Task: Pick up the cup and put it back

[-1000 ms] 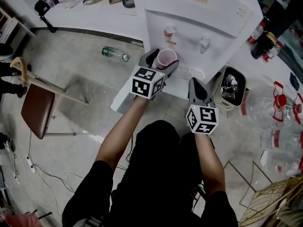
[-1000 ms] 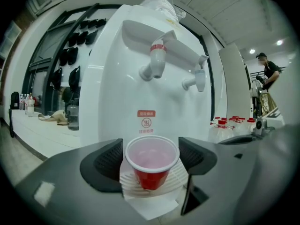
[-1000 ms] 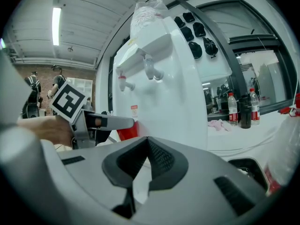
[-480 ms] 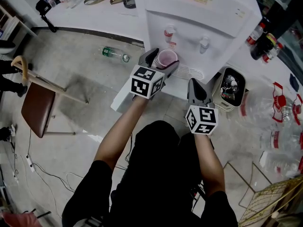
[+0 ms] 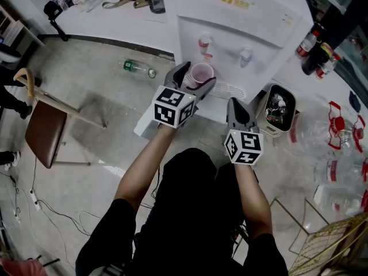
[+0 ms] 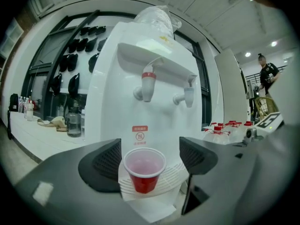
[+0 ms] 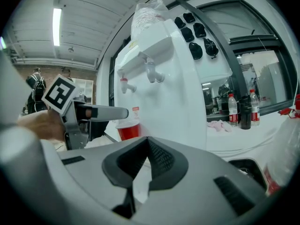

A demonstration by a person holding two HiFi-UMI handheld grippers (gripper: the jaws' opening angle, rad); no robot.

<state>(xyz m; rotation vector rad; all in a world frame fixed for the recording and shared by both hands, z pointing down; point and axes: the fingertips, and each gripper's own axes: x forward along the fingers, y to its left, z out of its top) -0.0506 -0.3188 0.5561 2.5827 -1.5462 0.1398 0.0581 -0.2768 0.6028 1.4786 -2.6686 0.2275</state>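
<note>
Left gripper view, lower centre: your left gripper's ribbed black pads stand apart around the tapered red plastic cup, upright on the dispenser's ridged white drip tray. Your right gripper has its jaws pressed together, empty.

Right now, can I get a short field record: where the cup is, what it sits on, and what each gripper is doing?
cup: red cup, upright
support: ribbed drip tray of the white water dispenser, below the red tap
left gripper: left gripper with jaws apart, one on each side of the cup, not closed on it
right gripper: right gripper with jaws together, holding nothing, off to the side of the tray
task stage: cup not lifted
</note>
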